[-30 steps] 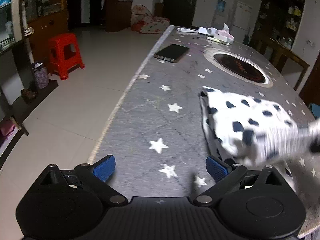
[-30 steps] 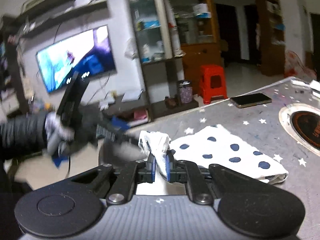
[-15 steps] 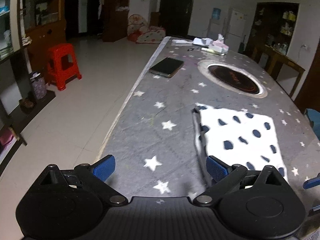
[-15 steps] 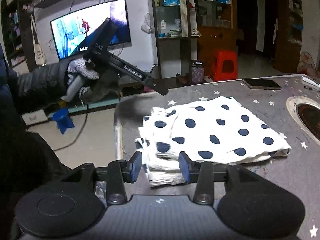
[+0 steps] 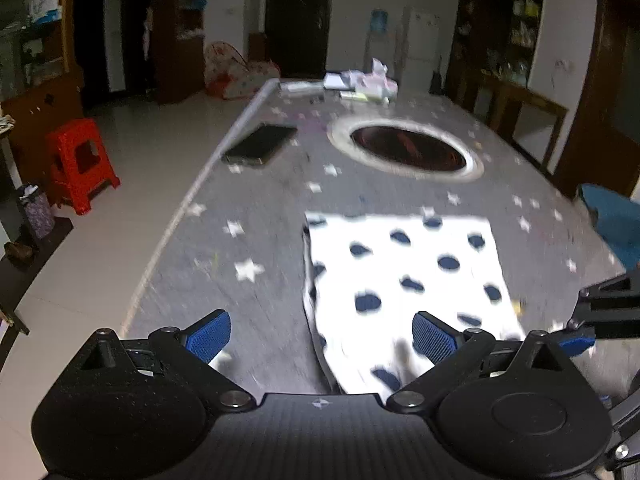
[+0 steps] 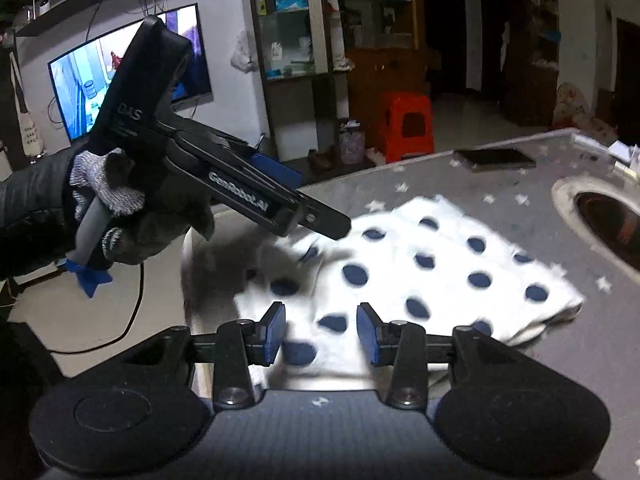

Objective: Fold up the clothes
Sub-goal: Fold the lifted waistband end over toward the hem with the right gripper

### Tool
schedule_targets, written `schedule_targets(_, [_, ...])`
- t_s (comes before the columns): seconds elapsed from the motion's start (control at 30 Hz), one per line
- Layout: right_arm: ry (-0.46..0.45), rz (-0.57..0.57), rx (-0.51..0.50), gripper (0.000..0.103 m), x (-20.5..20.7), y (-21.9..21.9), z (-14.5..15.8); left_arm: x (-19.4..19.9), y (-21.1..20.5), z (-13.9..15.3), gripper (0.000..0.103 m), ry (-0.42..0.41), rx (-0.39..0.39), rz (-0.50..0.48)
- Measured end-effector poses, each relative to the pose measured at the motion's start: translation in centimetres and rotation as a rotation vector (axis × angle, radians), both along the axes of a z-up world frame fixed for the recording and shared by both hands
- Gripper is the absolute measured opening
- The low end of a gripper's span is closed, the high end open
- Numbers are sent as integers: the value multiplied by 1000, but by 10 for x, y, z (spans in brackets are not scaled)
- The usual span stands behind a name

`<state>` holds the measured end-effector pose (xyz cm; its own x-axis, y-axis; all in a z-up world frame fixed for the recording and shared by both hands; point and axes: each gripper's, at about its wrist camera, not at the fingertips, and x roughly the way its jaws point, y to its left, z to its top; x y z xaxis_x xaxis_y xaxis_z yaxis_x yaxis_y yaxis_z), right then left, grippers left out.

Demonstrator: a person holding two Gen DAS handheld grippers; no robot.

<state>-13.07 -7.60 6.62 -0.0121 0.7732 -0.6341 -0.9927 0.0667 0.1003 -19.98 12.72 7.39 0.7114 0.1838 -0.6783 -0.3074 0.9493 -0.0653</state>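
Observation:
A white garment with dark blue dots (image 5: 404,276) lies folded flat on the grey star-patterned table (image 5: 260,240). It also shows in the right wrist view (image 6: 420,276). My left gripper (image 5: 320,338) is wide open and empty, just above the garment's near left edge. In the right wrist view the left gripper (image 6: 320,216) hangs over the garment's left corner. My right gripper (image 6: 321,338) is open and empty over the garment's near edge. Its tip (image 5: 576,340) shows at the right of the left wrist view.
A dark phone (image 5: 260,144) lies near the table's left edge. A round burner recess (image 5: 408,150) sits past the garment. Papers and boxes (image 5: 360,86) lie at the far end. A red stool (image 5: 80,164) stands on the floor at left.
My right gripper has let go of the garment corner and opened. The garment now lies folded flat. My left gripper has moved closer over its left edge.

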Motion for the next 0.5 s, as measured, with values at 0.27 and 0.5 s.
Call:
schedule_targets(0.27, [-15, 26, -53, 40, -13, -12, -18, -10, -7, -24, 99, 77, -13, -14])
schedule_targets(0.5, [-50, 42, -27, 39, -16, -3, -4, -23, 7, -2, 99, 12, -38, 38])
